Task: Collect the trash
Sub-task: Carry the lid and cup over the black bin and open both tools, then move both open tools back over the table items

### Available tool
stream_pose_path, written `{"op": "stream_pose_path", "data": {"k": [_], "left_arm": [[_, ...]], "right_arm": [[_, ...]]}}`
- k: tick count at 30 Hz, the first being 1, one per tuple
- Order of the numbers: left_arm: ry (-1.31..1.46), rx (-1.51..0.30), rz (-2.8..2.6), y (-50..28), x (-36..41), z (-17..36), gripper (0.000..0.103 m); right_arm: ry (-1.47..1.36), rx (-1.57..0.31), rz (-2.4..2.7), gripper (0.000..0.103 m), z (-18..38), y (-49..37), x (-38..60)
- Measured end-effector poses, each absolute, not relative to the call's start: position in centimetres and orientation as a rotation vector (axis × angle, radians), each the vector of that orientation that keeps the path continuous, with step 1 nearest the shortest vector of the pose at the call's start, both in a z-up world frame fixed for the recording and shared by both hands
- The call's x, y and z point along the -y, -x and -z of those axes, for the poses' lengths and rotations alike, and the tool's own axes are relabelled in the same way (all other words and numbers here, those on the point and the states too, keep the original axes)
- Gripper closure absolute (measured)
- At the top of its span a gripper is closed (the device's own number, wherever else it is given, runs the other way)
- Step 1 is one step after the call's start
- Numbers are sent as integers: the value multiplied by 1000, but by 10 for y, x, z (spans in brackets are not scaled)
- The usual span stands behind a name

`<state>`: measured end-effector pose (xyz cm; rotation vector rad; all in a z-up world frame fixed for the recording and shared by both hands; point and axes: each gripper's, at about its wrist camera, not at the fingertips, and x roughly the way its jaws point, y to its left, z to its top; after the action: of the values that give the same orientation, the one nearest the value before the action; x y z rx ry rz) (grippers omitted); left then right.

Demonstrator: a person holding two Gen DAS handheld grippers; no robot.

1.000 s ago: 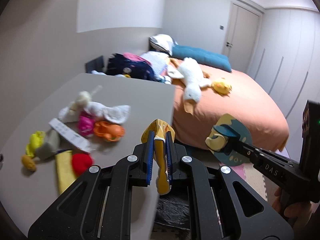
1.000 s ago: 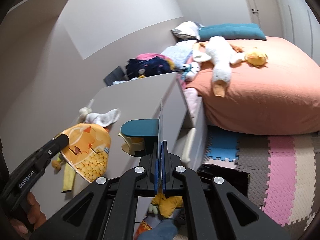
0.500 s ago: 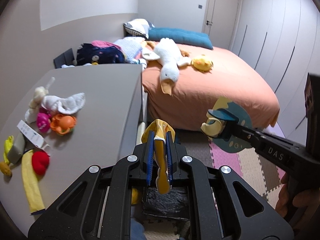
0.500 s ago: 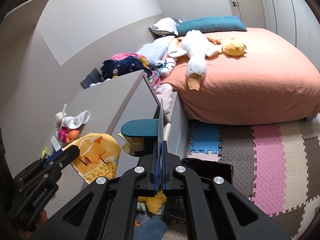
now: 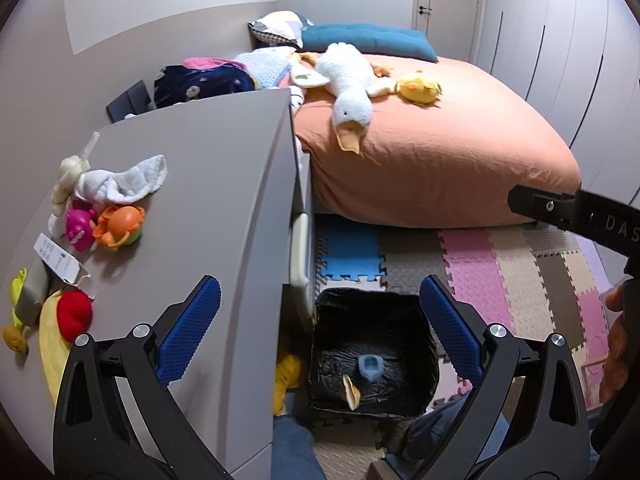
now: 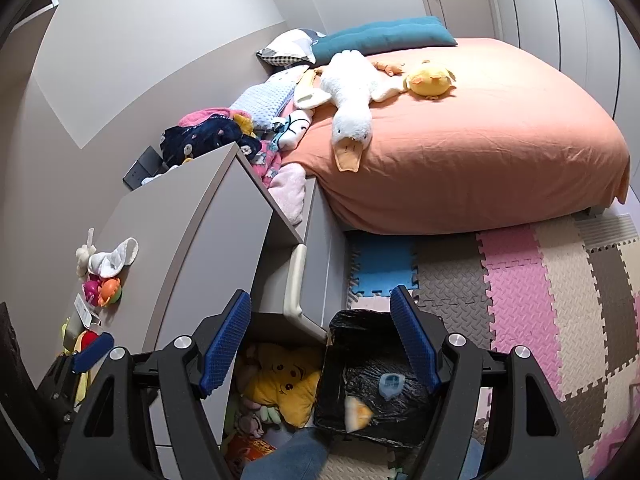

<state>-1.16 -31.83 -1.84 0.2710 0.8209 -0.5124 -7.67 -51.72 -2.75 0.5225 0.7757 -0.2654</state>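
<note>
A black-lined trash bin (image 5: 360,294) stands on the floor beside the grey dresser. In it lie a yellow snack bag (image 5: 351,391) and a small teal wrapper (image 5: 371,366). My left gripper (image 5: 320,332) hangs above the bin, its jaws opening wide with nothing between them. In the right wrist view, my right gripper (image 6: 320,342) is also over the bin (image 6: 360,318), jaws opening and empty. The yellow bag (image 6: 356,412) and teal wrapper (image 6: 390,386) rest below it. The right gripper's arm (image 5: 576,216) shows at the left view's right edge.
The grey dresser top (image 5: 208,184) carries toys, a white sock (image 5: 120,184) and a paper tag (image 5: 56,258). An orange bed (image 5: 440,152) with a plush goose (image 5: 352,92) lies behind. Foam mats (image 5: 500,264) cover the floor. A yellow plush (image 6: 280,384) sits left of the bin.
Both grippers went from shut to open and dropped lower over the bin. The yellow bag and the teal wrapper left the jaws and now lie in the bin.
</note>
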Motion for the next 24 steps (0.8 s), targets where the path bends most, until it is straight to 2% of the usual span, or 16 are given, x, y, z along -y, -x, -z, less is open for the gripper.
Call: {"op": "stream_pose_path", "data": {"k": [24], "left_arm": [[-205,-787,360,-3,246,-3,6]], "right_arm": [[-458,-790,150,30,25,42,463]]}}
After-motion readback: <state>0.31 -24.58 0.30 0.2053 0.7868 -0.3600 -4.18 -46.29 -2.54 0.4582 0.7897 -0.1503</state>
